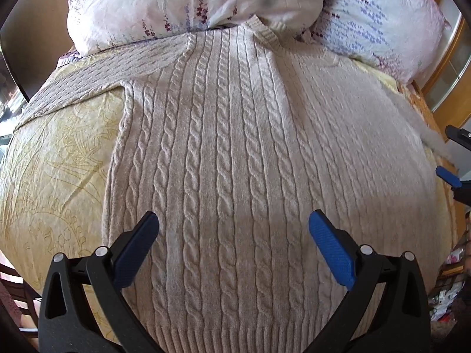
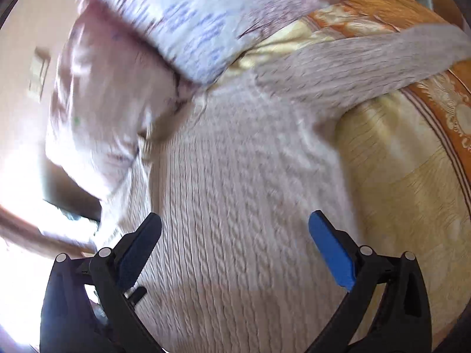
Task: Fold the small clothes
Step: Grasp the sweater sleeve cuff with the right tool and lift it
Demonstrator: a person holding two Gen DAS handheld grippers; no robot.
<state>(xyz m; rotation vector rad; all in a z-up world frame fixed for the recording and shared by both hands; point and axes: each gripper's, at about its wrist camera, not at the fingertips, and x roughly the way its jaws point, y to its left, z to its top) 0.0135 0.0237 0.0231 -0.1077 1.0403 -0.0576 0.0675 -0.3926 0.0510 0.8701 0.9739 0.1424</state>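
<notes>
A cream cable-knit sweater lies flat on the bed, hem toward me and collar at the far end by the pillows. Its left sleeve stretches out to the left. My left gripper hovers open over the lower body of the sweater, with nothing between its blue pads. In the right wrist view the sweater is blurred and its right sleeve runs out to the upper right. My right gripper is open above the knit; its tip shows at the right edge of the left wrist view.
The bed has a pale yellow patterned cover with an orange border. Two floral pillows lie against the head end, touching the collar. A wooden frame and cluttered floor lie to the right.
</notes>
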